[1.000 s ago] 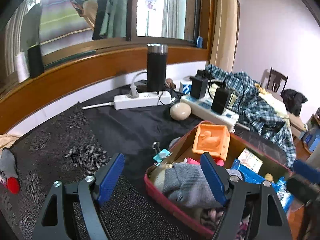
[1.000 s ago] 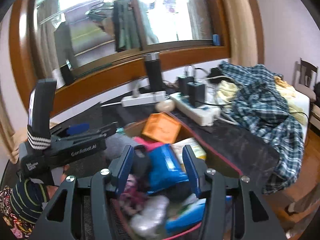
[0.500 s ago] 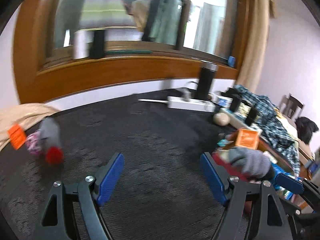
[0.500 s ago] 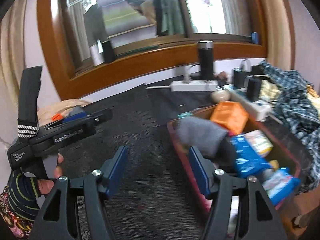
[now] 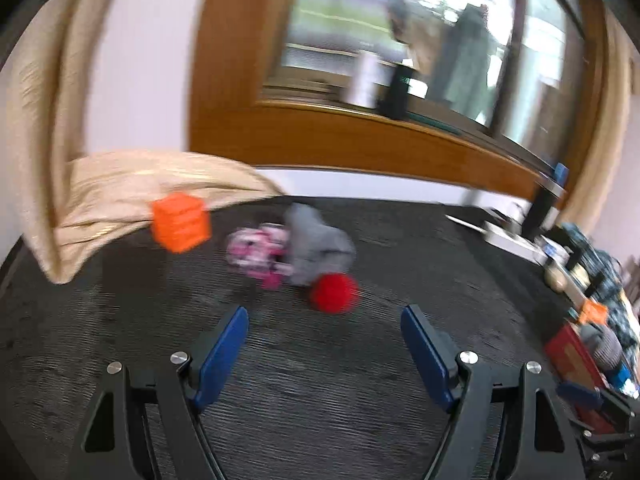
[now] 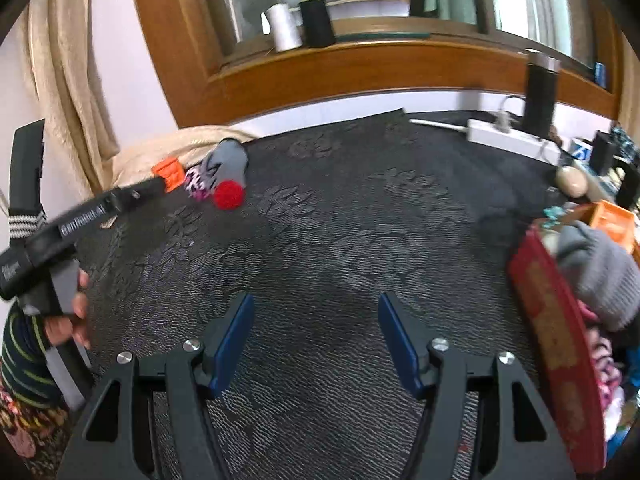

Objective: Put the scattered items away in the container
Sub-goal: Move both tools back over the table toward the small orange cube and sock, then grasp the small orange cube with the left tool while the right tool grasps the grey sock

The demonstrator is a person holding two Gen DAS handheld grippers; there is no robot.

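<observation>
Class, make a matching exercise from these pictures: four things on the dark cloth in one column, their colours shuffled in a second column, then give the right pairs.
Things:
1. small cube
2. pom-pom
3. power strip
4. sock beside the pom-pom

Colours:
A. white
B. grey
C. orange
D. red

Pairs: 1-C, 2-D, 3-A, 4-B

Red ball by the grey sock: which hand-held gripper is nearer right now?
Left. The left hand-held gripper is open just short of the red ball. The right hand-held gripper sits well back, beside the container, with the ball far off.
</observation>
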